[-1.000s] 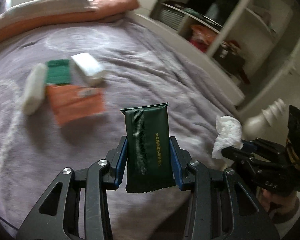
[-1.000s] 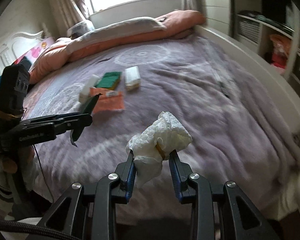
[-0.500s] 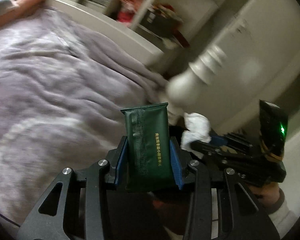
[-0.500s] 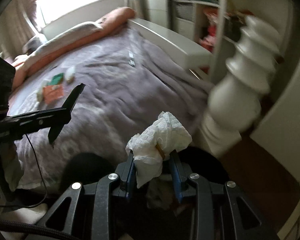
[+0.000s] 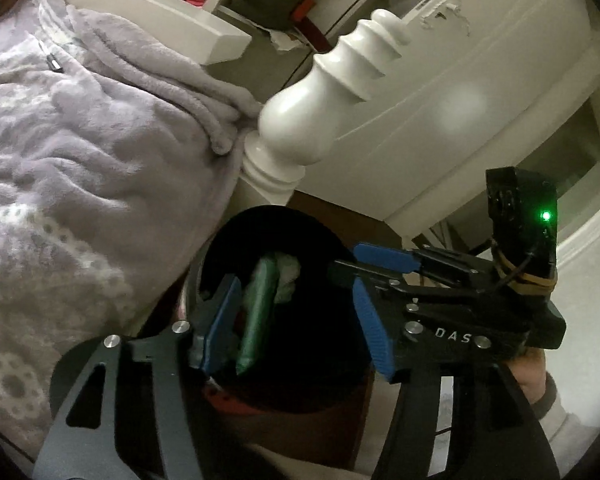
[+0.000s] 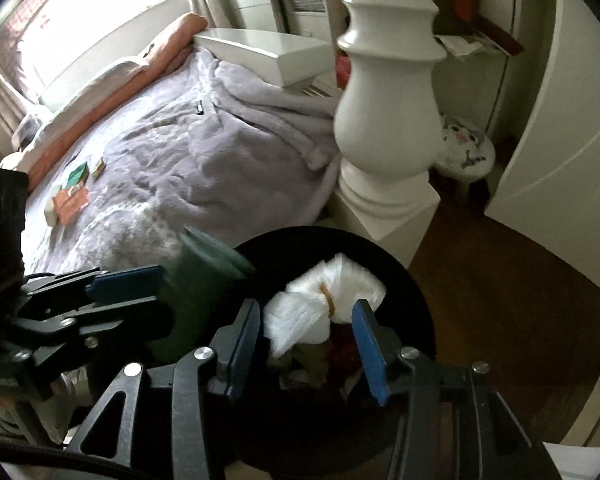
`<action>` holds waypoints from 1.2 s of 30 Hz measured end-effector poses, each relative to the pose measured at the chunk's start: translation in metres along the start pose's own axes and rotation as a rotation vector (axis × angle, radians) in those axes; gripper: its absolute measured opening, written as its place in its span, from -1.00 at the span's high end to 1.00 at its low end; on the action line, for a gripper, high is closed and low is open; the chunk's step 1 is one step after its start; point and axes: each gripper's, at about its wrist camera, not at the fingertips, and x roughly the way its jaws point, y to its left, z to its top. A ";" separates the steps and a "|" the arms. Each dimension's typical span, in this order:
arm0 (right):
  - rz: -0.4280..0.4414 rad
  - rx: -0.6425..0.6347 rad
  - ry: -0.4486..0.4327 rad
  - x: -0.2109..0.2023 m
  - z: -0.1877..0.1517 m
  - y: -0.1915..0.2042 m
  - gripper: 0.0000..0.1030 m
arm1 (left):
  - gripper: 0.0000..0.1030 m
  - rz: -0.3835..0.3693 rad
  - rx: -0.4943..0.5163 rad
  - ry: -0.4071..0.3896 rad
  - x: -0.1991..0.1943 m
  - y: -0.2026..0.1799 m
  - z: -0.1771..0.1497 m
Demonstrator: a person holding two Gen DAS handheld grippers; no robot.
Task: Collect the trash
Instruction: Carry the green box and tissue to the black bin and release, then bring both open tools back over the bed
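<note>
A bed [image 6: 203,168] covered by a fuzzy lilac blanket [image 5: 79,160] with a pale lace-like pattern bore a small cluster near its far side: an orange flat packet [image 6: 73,202], a green packet [image 6: 77,176] and two whitish blocks [image 6: 98,167]. A black round bin [image 6: 412,280] stood on the brown wooden floor [image 6: 500,312] beside the white turned bedpost [image 6: 384,120].

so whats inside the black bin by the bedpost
Over the black bin, a green packet and crumpled white tissue drop between opened jaws. Below lie brownish and red scraps; the bottom is dark, unseen.
</note>
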 end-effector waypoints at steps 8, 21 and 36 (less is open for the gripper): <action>0.006 0.001 -0.023 0.004 0.005 0.009 0.10 | -0.12 0.190 -0.028 -0.027 -0.019 0.025 -0.005; 0.056 -0.127 -0.067 0.022 0.029 0.079 0.10 | -0.12 0.476 -0.098 -0.176 -0.078 0.079 -0.008; 0.180 -0.316 -0.057 0.063 0.069 0.203 0.10 | -0.12 0.779 -0.256 -0.315 -0.176 0.167 -0.031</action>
